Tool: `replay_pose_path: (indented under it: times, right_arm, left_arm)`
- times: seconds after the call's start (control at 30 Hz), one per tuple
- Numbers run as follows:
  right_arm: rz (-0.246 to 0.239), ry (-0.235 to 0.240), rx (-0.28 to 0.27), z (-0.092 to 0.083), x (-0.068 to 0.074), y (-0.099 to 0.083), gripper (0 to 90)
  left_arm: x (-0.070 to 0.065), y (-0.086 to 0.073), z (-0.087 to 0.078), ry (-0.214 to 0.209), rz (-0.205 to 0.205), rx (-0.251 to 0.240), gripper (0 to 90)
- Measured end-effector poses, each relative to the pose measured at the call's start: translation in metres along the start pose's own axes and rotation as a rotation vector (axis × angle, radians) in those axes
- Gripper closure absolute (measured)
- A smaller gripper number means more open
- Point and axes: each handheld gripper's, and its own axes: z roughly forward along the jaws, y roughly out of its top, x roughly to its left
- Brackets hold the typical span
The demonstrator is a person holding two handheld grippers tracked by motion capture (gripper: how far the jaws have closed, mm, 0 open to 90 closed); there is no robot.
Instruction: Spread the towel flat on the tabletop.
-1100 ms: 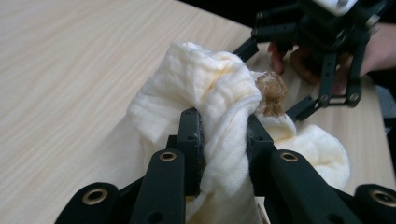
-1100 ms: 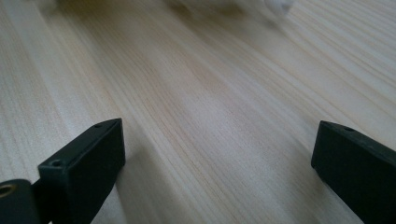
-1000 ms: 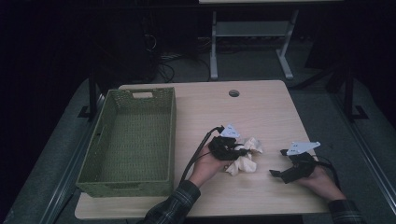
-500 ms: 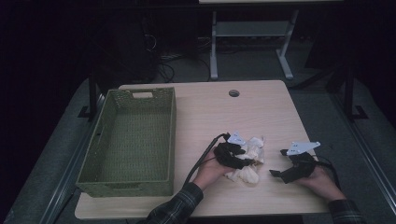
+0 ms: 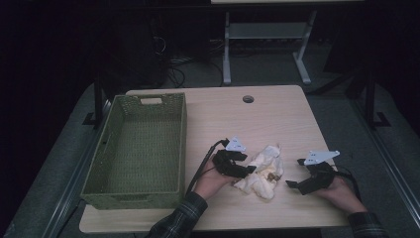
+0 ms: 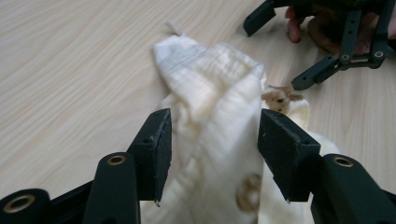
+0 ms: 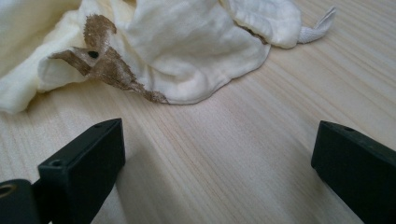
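Note:
A crumpled cream cloth (image 5: pixel 265 171) with brown patches lies on the wooden table (image 5: pixel 277 119) between my two grippers. My left gripper (image 5: pixel 247 171) reaches into it from the left. Its jaws have just been opening, and a raised fold of the cloth (image 6: pixel 210 79) stands loosely between the pads, so the left gripper (image 6: pixel 215 140) is open. My right gripper (image 5: pixel 294 172) rests on the table to the right of the cloth, open and empty. The cloth (image 7: pixel 187 46) lies just beyond its jaws, with bare wood between the right gripper's (image 7: pixel 219 158) pads. The left gripper view also shows the right gripper (image 6: pixel 273 58) beyond the cloth.
A green woven basket (image 5: pixel 182 144) stands empty along the table's left side. A round cable hole (image 5: pixel 248 99) sits near the far edge. Beyond the table are a metal stand (image 5: pixel 228 54) and cables on the floor.
The left gripper's jaws have spread apart around the cloth, and the hand has shifted a little along the table. The cloth has slumped wider. The right hand has not moved.

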Motion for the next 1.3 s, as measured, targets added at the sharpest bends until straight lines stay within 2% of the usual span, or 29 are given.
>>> replay_pose_path:
  times: [0.23, 0.47, 0.57, 0.67, 0.87, 0.93, 1.1, 1.17, 1.23, 1.3]
  right_arm:
    - [0.001, 0.000, 0.001, 0.000, 0.000, 0.000, 2.5]
    - [0.001, 0.000, 0.001, 0.000, 0.000, 0.000, 2.5]
    - [0.001, 0.000, 0.001, 0.000, 0.000, 0.000, 2.6]
    - [0.000, 0.000, 0.000, 0.000, 0.000, 0.000, 2.5]
    - [0.001, 0.000, 0.001, 0.000, 0.000, 0.000, 2.5]
    - [0.000, 0.000, 0.000, 0.000, 0.000, 0.000, 2.5]
    - [-0.001, 0.000, 0.000, 0.000, 0.000, 0.000, 2.7]
    - [-0.007, 0.005, -0.008, 0.000, 0.000, 0.000, 8.3]
    - [-0.023, 0.012, -0.021, -0.003, -0.001, 0.000, 21.5]
    - [-0.018, -0.012, 0.002, -0.007, 0.001, 0.005, 30.5]
  left_arm:
    - [0.000, -0.012, -0.015, 0.065, -0.023, 0.013, 47.6]
    - [-0.003, -0.020, -0.020, 0.089, -0.032, 0.025, 49.4]
    - [-0.001, -0.024, -0.022, 0.145, -0.039, 0.039, 52.2]
    - [0.003, -0.026, -0.020, 0.178, -0.053, 0.059, 55.7]
    - [0.007, -0.030, -0.011, 0.192, -0.069, 0.080, 58.6]
    - [0.010, -0.031, -0.005, 0.180, -0.093, 0.088, 59.2]
    - [0.011, -0.033, 0.006, 0.157, -0.091, 0.120, 61.5]
    - [0.010, -0.033, 0.007, 0.157, -0.084, 0.125, 68.2]
    - [0.011, -0.033, 0.007, 0.150, -0.081, 0.128, 74.7]
    - [0.012, -0.033, 0.006, 0.142, -0.083, 0.127, 81.1]
